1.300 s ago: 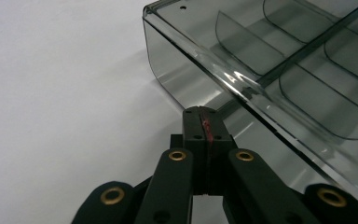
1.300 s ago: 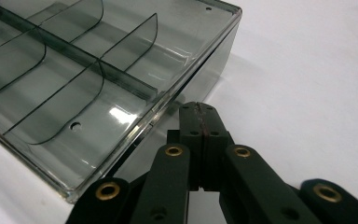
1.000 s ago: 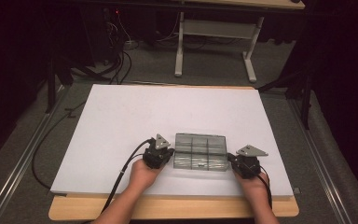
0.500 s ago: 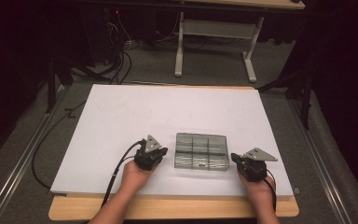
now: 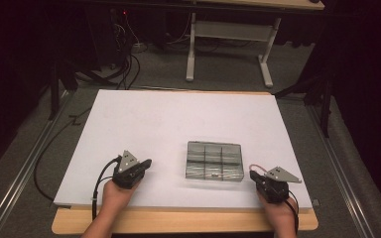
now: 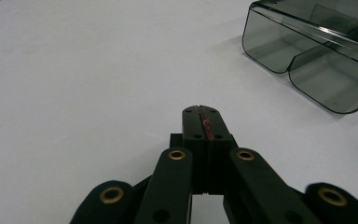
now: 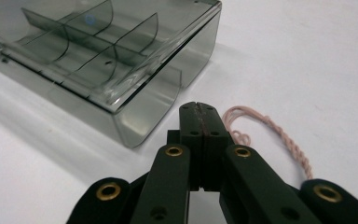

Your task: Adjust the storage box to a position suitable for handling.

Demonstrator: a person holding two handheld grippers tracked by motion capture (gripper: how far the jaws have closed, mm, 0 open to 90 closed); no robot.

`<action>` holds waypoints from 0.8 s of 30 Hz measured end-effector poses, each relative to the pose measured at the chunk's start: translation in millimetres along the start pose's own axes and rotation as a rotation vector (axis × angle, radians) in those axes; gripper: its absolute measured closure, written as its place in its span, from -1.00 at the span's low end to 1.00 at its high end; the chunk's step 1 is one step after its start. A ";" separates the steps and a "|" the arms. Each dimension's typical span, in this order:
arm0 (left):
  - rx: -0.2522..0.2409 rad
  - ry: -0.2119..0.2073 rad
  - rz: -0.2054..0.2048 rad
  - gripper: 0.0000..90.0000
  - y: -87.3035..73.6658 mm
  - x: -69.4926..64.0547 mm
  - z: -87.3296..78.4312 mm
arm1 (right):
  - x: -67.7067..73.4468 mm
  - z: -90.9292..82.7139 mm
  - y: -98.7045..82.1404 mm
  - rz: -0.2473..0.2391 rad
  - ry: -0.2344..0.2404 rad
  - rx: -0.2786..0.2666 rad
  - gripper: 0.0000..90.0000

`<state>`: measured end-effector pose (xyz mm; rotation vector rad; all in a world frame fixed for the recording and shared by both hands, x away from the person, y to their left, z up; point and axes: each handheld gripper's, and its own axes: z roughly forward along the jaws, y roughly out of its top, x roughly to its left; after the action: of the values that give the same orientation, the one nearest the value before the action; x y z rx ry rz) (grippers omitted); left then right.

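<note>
The left tongs (image 5: 146, 162) and the right tongs (image 5: 254, 174) are both sitting with their jaws pressed together and gripping nothing, and both are now standing off from the clear compartment box (image 5: 214, 161), which a moment ago they were flanking at close quarters, right up against its two ends. The left tongs have been sliding away across the white bench (image 5: 168, 119) and are now resting well apart from the box on its left side, while the right tongs have been backing off less and are lying just beside the box's near right corner without touching it. In the left gripper view the closed left tongs (image 6: 200, 111) are pointing past the rounded end of the box (image 6: 307, 65) across bare bench; in the right gripper view the closed right tongs (image 7: 199, 108) are aiming at the box's corner (image 7: 140, 107), with a thin twisted pink wire (image 7: 279, 135) looping out beside them. The box is lying flat near the middle of the bench, a little toward the person, its dividers showing and its compartments looking empty. To my eye this is reading as a release: the box is placed and let go, and the hands are withdrawing, so the handling of it seems finished or paused.
</note>
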<state>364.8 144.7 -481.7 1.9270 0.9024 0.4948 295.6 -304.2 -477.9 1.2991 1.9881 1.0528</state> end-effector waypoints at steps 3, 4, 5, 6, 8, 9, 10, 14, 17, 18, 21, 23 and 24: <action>0.012 -0.020 0.022 1.00 -2.9 -3.3 2.5 | 3.3 -5.2 -1.9 -0.004 0.008 -0.008 1.00; 0.010 -0.018 0.027 1.00 -2.8 -3.9 2.4 | 4.8 -6.7 -2.2 -0.009 0.007 -0.009 1.00; 0.014 -0.018 0.022 1.00 -2.9 -3.3 2.8 | 5.6 -7.8 -2.3 -0.014 0.012 -0.012 1.00; 0.017 -0.021 0.008 1.00 -3.1 -2.1 3.3 | 6.5 -8.8 -2.3 -0.020 0.015 -0.012 1.00; 0.015 -0.031 -0.010 0.98 -3.2 0.4 3.0 | 7.4 -10.5 -2.1 -0.022 0.023 -0.017 1.00; 0.012 -0.035 -0.014 0.97 -3.4 0.8 2.9 | 8.2 -10.9 -2.3 -0.020 0.029 -0.018 1.00; 0.009 -0.037 -0.014 0.96 -3.5 0.9 2.6 | 9.3 -10.5 -2.5 -0.026 0.033 -0.019 1.00; 0.014 -0.032 -0.011 0.97 -3.3 0.0 2.6 | 15.6 -10.6 -1.7 -0.044 0.045 -0.016 1.00; 0.026 -0.075 -0.040 1.00 -0.6 -10.9 4.8 | 17.5 -12.2 -1.3 -0.046 0.047 -0.019 1.00; 0.029 -0.079 -0.022 1.00 1.0 -18.1 7.0 | 17.6 -12.5 -1.3 -0.046 0.049 -0.018 1.00; 0.058 -0.126 -0.006 1.00 8.5 -38.6 18.4 | 17.9 -11.4 -1.5 -0.046 0.046 -0.015 1.00; 0.079 -0.149 0.017 1.00 13.3 -51.7 28.1 | 17.4 -10.5 -2.1 -0.048 0.042 -0.012 1.00; 0.093 -0.160 0.026 1.00 14.8 -57.5 32.4 | 17.0 -10.5 -2.4 -0.046 0.041 -0.012 1.00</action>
<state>354.3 77.9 -483.6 2.0330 0.8102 0.3128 279.6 -292.5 -474.5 1.2289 2.0292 1.0763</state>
